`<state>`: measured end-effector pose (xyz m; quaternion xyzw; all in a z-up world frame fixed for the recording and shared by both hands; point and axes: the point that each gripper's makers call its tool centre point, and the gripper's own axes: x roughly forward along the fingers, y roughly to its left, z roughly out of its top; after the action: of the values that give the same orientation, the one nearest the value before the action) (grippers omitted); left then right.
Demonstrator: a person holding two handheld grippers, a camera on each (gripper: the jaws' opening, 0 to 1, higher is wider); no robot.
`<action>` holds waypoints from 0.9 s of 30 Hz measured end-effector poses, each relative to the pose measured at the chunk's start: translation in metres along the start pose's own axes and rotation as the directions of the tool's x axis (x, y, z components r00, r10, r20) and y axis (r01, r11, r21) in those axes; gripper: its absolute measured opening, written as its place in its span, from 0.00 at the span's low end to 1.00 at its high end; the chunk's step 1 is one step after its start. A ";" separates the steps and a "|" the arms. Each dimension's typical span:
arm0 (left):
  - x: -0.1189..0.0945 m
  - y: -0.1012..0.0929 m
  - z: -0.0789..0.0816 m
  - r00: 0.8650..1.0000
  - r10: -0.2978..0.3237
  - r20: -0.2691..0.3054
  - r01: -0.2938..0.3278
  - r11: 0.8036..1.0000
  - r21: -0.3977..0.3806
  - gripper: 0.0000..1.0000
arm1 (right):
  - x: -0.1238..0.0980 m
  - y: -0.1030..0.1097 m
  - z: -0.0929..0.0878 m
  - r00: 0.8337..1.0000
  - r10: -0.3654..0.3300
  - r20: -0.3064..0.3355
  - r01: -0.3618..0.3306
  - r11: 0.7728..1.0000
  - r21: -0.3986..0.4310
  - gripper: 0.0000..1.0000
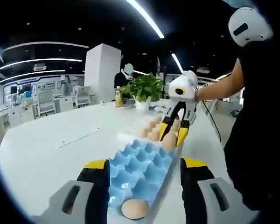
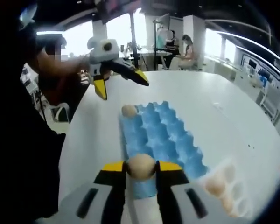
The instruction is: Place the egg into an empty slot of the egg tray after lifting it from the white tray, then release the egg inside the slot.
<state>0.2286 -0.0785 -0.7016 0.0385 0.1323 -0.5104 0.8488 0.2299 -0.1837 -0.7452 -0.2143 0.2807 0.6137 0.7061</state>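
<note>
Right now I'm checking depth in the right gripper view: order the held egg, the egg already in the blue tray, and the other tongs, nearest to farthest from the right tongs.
1. Held egg, clamped between the right tongs.
2. Egg in the blue tray, at the tray's far left corner.
3. Left tongs, open, beyond the tray's far end.

The right gripper (image 2: 141, 167), black with yellow-tipped jaws, was clamped on a tan egg (image 2: 141, 166) just above the near edge of the blue moulded egg tray (image 2: 161, 135). The left gripper (image 1: 142, 163) hovered over the tray's far end, its 2 jaws spread wide apart. A bare forearm (image 1: 221, 86) reached in behind the right gripper.
</note>
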 end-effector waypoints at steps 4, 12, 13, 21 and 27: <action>0.000 0.001 0.000 1.000 0.004 0.003 -0.004 1.000 0.000 0.62 | 0.005 0.002 0.007 1.000 0.011 0.013 -0.010 1.000 -0.006 0.24; -0.001 0.000 -0.001 1.000 -0.001 -0.001 0.001 1.000 -0.006 0.60 | 0.016 0.006 0.018 0.999 0.030 0.029 -0.029 0.999 -0.022 0.24; -0.001 0.000 -0.001 1.000 -0.002 0.000 0.002 1.000 -0.006 0.60 | 0.018 0.006 0.020 0.999 0.035 0.030 -0.034 0.999 -0.024 0.25; -0.002 0.002 0.001 1.000 0.003 0.007 -0.003 1.000 -0.002 0.61 | 0.028 0.009 0.030 0.998 0.053 0.039 -0.052 0.998 -0.040 0.25; -0.002 0.002 0.000 1.000 0.002 0.004 -0.002 1.000 -0.001 0.61 | 0.036 0.012 0.033 0.997 0.068 0.037 -0.066 0.997 -0.050 0.25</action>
<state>0.2295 -0.0757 -0.7016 0.0370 0.1311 -0.5096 0.8496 0.2255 -0.1331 -0.7438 -0.2101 0.2592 0.6477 0.6850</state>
